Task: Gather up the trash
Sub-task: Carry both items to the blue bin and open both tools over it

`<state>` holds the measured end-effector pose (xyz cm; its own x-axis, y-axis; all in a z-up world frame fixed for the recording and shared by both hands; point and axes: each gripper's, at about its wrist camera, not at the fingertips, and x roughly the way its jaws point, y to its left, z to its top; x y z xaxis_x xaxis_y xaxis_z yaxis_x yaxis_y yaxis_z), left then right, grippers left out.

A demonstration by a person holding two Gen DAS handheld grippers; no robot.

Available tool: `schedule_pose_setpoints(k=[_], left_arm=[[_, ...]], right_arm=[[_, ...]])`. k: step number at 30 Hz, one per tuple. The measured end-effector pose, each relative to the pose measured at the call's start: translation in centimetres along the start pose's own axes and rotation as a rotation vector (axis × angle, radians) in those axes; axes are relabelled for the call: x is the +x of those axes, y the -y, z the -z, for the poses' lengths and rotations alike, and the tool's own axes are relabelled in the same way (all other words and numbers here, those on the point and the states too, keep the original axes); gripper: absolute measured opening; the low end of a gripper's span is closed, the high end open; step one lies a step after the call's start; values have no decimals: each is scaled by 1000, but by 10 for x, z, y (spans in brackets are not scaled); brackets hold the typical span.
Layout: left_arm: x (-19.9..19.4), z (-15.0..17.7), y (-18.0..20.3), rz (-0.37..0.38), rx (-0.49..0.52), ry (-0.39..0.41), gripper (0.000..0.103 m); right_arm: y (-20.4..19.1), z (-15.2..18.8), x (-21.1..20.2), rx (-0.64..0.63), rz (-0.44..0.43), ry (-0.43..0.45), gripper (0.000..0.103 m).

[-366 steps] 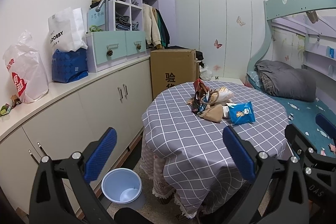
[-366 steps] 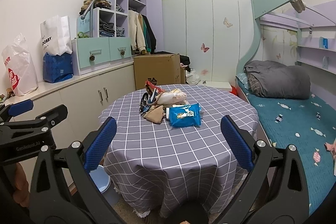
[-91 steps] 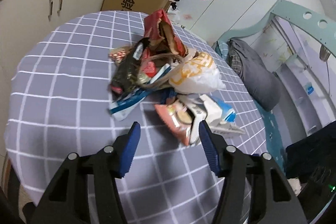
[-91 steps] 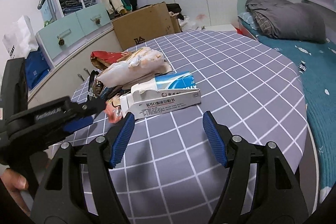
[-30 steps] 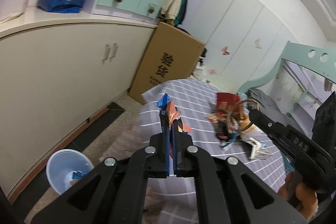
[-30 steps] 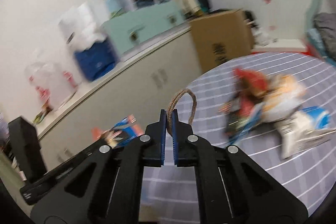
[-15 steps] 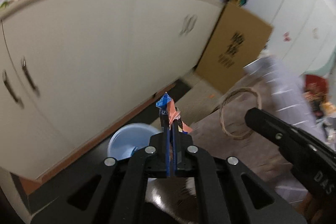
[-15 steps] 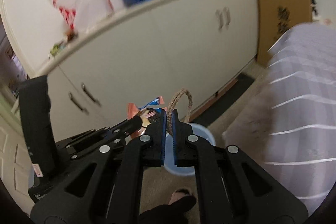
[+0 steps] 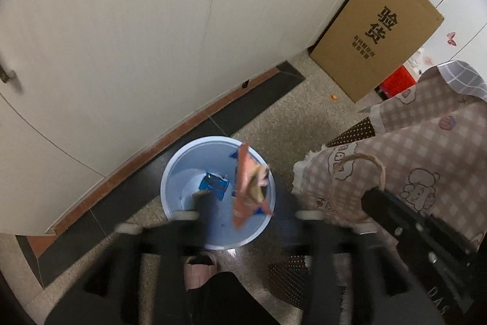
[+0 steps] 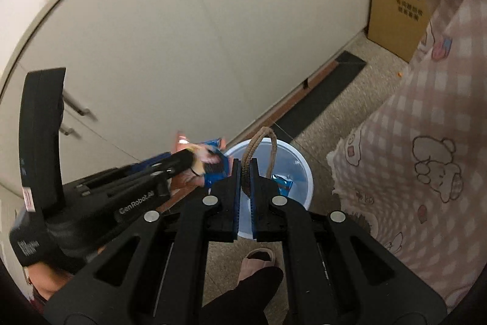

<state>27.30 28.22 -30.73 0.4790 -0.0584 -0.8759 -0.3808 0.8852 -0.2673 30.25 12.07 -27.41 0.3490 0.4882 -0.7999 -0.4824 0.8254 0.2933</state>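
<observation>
In the left wrist view, my left gripper (image 9: pixel 246 209) is over the light-blue bin (image 9: pixel 170 172), blurred, and its jaws are opening. An orange and blue snack wrapper (image 9: pixel 248 188) hangs loose between the parted fingers, over the bin's mouth. A blue packet (image 9: pixel 214 185) lies inside the bin. My right gripper (image 10: pixel 246 172) is shut on a brown rope loop (image 10: pixel 261 142), held above the bin (image 10: pixel 301 172). The same view shows the left gripper (image 10: pixel 188 163) to the left with the wrapper (image 10: pixel 207 154) at its tip. The rope loop (image 9: pixel 359 169) also shows at the right of the left wrist view.
White cabinet doors (image 9: pixel 152 35) stand behind the bin. A cardboard box (image 9: pixel 374 32) sits on the floor at the far right. The table's pink checked cloth (image 9: pixel 426 172) hangs close on the right. A person's slippered foot (image 10: pixel 258 261) is just in front of the bin.
Both grippers have swung from the table down to the bin on the floor. The left jaws have parted and the wrapper has come loose. The right stays shut on the rope.
</observation>
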Motion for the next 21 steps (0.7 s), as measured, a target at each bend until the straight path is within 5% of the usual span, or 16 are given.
schedule_pose_setpoints(k=[21], left_arm=[[-8, 21, -33, -70, -74, -7, 65]], right_arm=[[-9, 10, 30, 2, -8, -75, 6]])
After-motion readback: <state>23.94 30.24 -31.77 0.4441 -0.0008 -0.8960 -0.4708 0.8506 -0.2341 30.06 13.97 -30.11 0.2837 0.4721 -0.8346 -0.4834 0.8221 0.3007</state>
